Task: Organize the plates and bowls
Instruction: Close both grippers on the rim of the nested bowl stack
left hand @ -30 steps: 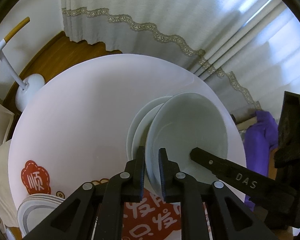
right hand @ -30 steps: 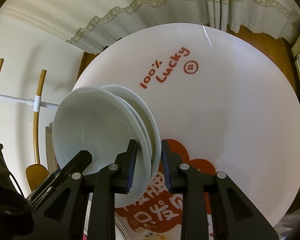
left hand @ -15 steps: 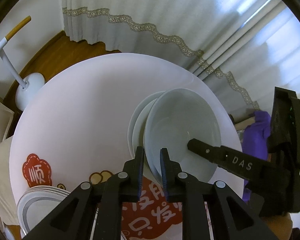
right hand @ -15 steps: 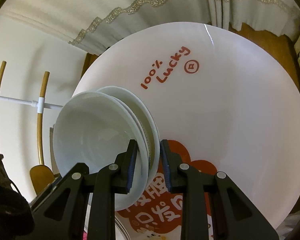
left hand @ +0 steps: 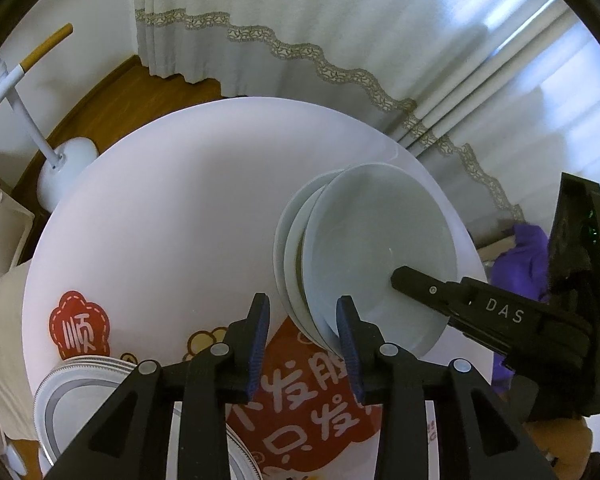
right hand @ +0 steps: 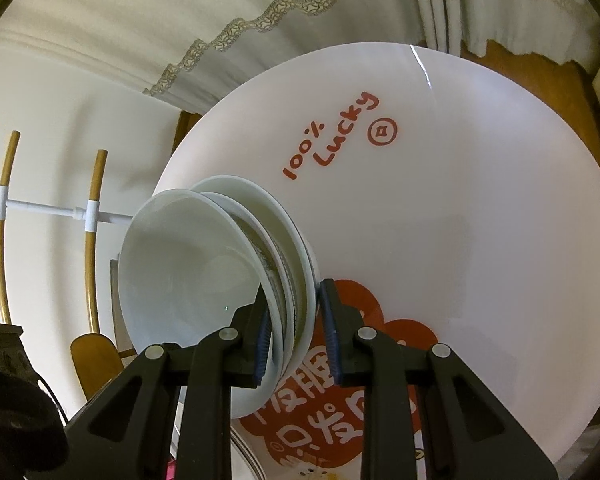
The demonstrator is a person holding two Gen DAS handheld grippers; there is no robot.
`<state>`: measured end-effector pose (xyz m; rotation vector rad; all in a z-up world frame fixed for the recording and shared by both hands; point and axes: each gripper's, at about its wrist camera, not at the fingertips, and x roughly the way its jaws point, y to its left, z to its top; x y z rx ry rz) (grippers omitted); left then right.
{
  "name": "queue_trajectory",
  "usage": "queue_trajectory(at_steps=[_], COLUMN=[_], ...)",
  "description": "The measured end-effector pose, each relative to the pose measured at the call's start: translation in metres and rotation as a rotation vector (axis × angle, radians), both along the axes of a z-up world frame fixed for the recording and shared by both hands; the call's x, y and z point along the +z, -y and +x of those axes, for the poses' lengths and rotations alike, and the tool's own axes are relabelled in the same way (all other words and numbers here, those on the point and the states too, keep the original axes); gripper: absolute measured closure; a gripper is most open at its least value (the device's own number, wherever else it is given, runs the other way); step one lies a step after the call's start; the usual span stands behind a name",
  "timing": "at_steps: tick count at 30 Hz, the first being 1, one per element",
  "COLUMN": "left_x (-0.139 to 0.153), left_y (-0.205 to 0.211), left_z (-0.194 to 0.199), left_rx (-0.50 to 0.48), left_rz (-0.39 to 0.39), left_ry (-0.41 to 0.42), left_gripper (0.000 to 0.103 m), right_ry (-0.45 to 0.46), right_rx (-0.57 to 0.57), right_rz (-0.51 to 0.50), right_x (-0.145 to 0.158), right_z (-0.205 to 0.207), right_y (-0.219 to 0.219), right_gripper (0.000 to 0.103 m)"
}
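A nested stack of white bowls [left hand: 364,252] is held on edge above the round white table [left hand: 172,216]. My left gripper [left hand: 303,320] has opened; its jaws stand wide at the stack's near rim, the right finger [left hand: 346,328] against it. My right gripper [right hand: 292,320] is shut on the stack's rim [right hand: 296,280] and shows in the left wrist view [left hand: 460,300], reaching into the top bowl. The same bowls [right hand: 196,264] fill the lower left of the right wrist view. A pile of grey-rimmed plates [left hand: 84,392] sits at the table's near left edge.
The table [right hand: 480,220] carries red printed lettering and "100% Lucky". White curtains [left hand: 300,20] hang behind. A white stand with wooden arms [left hand: 24,108] is to the left. Purple cloth [left hand: 520,256] lies to the right, beyond the table.
My left gripper has opened off the bowl rim. The bowl stack has shifted right in the left wrist view, still held by my right gripper.
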<state>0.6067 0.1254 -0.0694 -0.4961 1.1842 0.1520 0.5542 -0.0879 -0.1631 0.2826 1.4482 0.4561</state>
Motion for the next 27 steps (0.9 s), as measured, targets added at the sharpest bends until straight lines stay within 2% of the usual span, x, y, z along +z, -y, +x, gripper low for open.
queue_trajectory(at_steps=[4,7,11,14,27], left_x=[-0.004,-0.006,-0.007,-0.008,-0.012], left_y=[-0.005,-0.008,-0.006,-0.004,-0.003], left_z=[0.0,0.002,0.004,0.005,0.009], left_rx=[0.039,0.061,0.08,0.091,0.102], left_rz=[-0.001,-0.008,0.004,0.01,0.007], left_ry=[-0.018,-0.027,-0.033,-0.037,-0.047], left_gripper=[0.061,0.058,0.058,0.056,0.052], right_ry=[0.013,0.021,0.03,0.036,0.048], right_rx=[0.003,0.01,0.016,0.02,0.061], right_rz=[-0.019,-0.033,-0.051,-0.068,-0.121], right_x=[0.002,0.004,0.005,0.005,0.011], right_z=[-0.001,-0.003,-0.004,-0.003,0.0], right_y=[-0.001,-0.005,-0.009,-0.009,-0.014], right_gripper=[0.08,0.079,0.077,0.072,0.07])
